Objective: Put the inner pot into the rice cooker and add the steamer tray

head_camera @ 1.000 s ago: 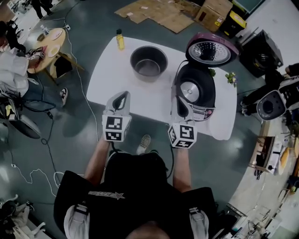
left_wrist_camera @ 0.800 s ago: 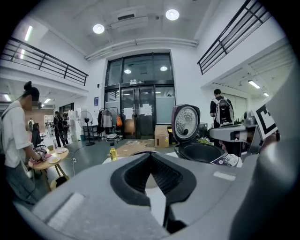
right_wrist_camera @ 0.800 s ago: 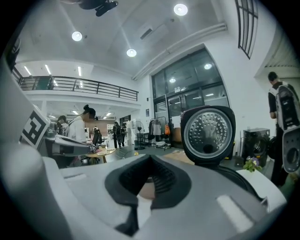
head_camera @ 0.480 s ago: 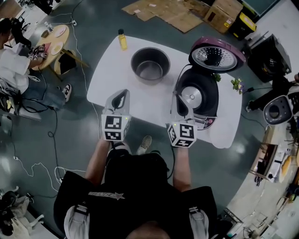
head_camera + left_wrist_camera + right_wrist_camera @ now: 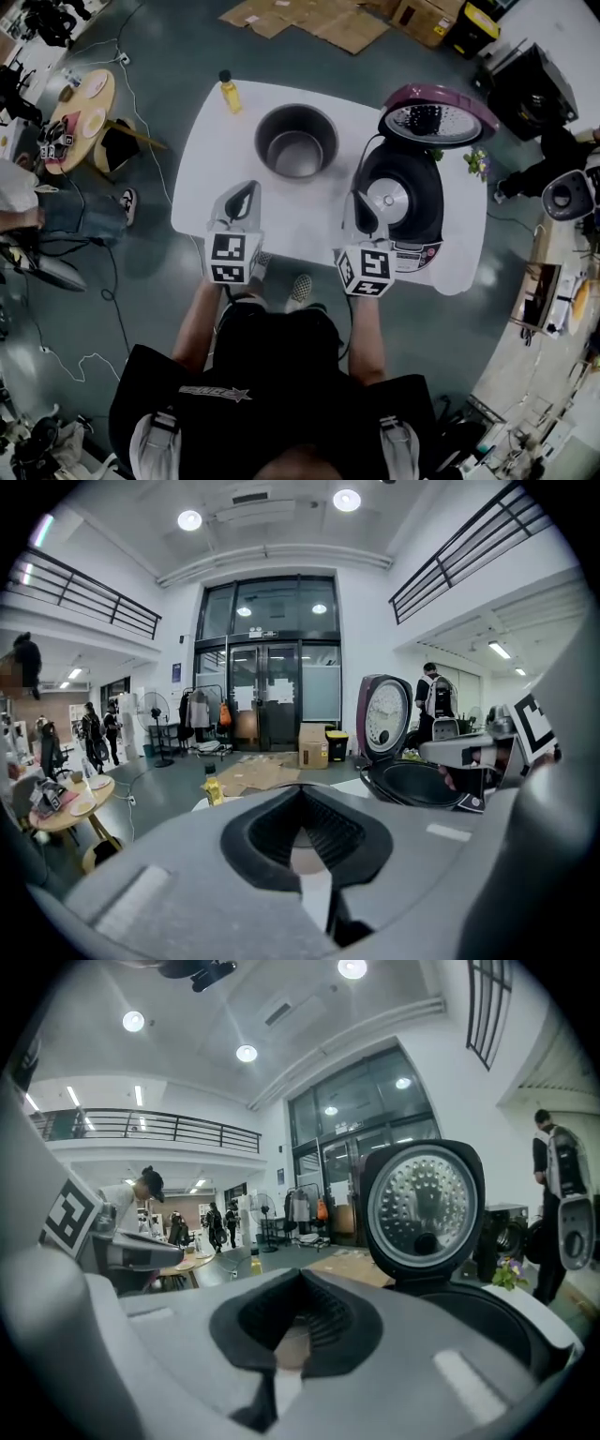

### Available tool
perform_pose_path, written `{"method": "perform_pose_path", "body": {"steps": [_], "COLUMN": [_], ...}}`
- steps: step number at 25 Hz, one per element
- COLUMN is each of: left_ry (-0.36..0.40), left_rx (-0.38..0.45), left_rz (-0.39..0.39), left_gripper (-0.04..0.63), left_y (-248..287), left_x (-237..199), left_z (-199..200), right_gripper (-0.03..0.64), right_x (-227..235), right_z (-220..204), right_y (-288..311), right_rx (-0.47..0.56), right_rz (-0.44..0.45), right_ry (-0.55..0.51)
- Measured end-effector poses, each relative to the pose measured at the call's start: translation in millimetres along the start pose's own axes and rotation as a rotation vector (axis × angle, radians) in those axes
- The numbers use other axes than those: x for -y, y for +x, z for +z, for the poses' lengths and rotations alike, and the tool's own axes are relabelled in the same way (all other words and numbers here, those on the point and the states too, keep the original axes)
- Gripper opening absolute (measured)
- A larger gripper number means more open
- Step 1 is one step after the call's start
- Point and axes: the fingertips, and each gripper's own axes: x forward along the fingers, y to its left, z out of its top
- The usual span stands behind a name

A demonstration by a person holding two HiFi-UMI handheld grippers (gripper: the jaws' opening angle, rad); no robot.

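Note:
The dark metal inner pot (image 5: 296,141) stands empty on the white table (image 5: 281,211), at the far middle. To its right is the rice cooker (image 5: 405,206), with its purple lid (image 5: 438,111) raised and its heating plate bare. My left gripper (image 5: 247,191) is shut and empty over the table's near edge, short of the pot. Close beside the cooker's left front, my right gripper (image 5: 362,201) is also shut and empty. The left gripper view shows the shut left gripper (image 5: 302,797) and the cooker (image 5: 412,782) to its right. In the right gripper view the lid (image 5: 422,1204) rises beyond the right gripper (image 5: 300,1283). No steamer tray shows.
A yellow bottle (image 5: 228,91) stands at the table's far left corner. A small plant (image 5: 476,164) sits at the right edge behind the cooker. Flattened cardboard (image 5: 319,19) lies on the floor beyond, and a round side table (image 5: 80,103) stands far left. People are in the hall.
Both grippers have moved forward together toward the table, still shut. The table, pot and cooker now sit closer beneath me.

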Motion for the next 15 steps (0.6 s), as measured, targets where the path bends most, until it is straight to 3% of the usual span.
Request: {"method": "perform_pose_path", "body": {"steps": [10,15], "left_ry": [0.016,-0.015], "left_rx": [-0.084,-0.128], "left_rz": [-0.151,-0.189], "left_gripper": [0.011,0.014], "left_y": [77,107], "left_x": [-33,-51], "left_z": [-17,-36], "right_gripper": [0.003,0.003], "right_x": [-2,1], "right_z": [-28,-49], "right_y": [55,76], "right_rx": [-0.079,-0.129], "right_rz": [-0.133,-0.196], "right_ry": [0.062,0.136]}}
